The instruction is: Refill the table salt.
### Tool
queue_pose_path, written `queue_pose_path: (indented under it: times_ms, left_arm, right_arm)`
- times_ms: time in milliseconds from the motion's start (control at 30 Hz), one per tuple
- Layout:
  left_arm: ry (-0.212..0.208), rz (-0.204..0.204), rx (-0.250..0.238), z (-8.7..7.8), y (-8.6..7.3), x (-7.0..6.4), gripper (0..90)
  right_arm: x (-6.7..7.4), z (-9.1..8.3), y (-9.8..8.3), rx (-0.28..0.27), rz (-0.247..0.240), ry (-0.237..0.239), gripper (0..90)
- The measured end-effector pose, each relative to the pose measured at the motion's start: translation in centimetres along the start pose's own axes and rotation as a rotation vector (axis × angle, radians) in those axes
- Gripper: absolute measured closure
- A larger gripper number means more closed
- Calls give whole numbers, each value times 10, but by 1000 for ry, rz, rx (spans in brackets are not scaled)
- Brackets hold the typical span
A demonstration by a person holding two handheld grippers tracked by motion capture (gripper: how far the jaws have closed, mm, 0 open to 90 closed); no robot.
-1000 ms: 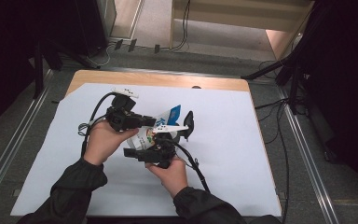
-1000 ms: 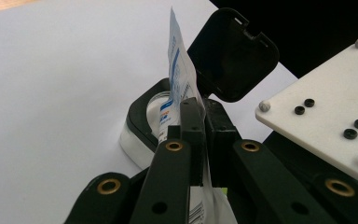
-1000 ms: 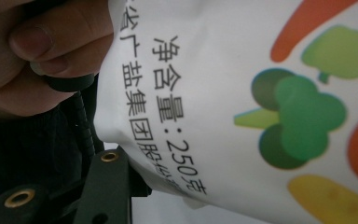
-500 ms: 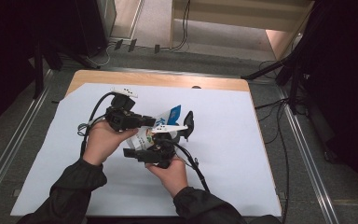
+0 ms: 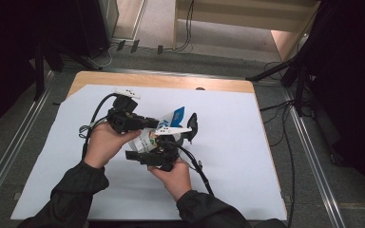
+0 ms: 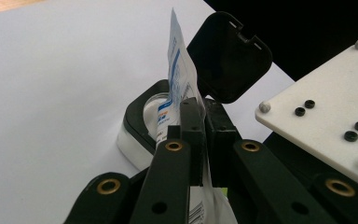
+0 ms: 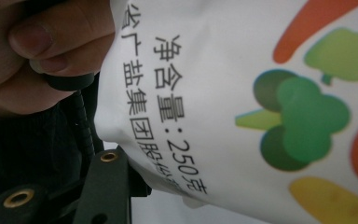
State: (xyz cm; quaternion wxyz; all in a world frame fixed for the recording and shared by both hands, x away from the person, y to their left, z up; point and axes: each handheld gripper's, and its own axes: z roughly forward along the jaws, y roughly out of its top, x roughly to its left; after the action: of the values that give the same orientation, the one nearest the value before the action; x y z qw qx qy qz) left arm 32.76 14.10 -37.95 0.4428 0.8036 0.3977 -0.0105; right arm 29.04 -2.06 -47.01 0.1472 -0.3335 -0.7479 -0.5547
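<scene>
A white pouch [image 5: 172, 118] with blue print and coloured vegetable pictures is held up between both grippers over the table's middle. My left gripper [image 5: 156, 124] is shut on the pouch's thin top edge [image 6: 182, 88], its jaws pressed together on the film. My right gripper [image 5: 148, 147] is shut on the fuller lower part of the pouch [image 7: 242, 93], and one of its fingers [image 7: 105, 186] shows at the lower left. Just behind the pouch stands a small white container [image 6: 137, 128] with a black rim. Its black hinged lid [image 6: 228, 56] stands open [image 5: 191, 124].
A white sheet [image 5: 247, 142] covers the wooden table [image 5: 171, 81]. Cables trail from both grippers across the sheet. The right gripper's pale top plate [image 6: 326, 107] sits close beside the left jaws. Metal rails and dark stands flank the table.
</scene>
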Motion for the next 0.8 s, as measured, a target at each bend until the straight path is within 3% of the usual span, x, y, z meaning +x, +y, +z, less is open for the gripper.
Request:
queue_pose_path:
  times_ms: [800]
  left_arm:
    - [3,6,10,1,2,-1,892]
  right_arm:
    - [0,0,0,2,-13,-7,528]
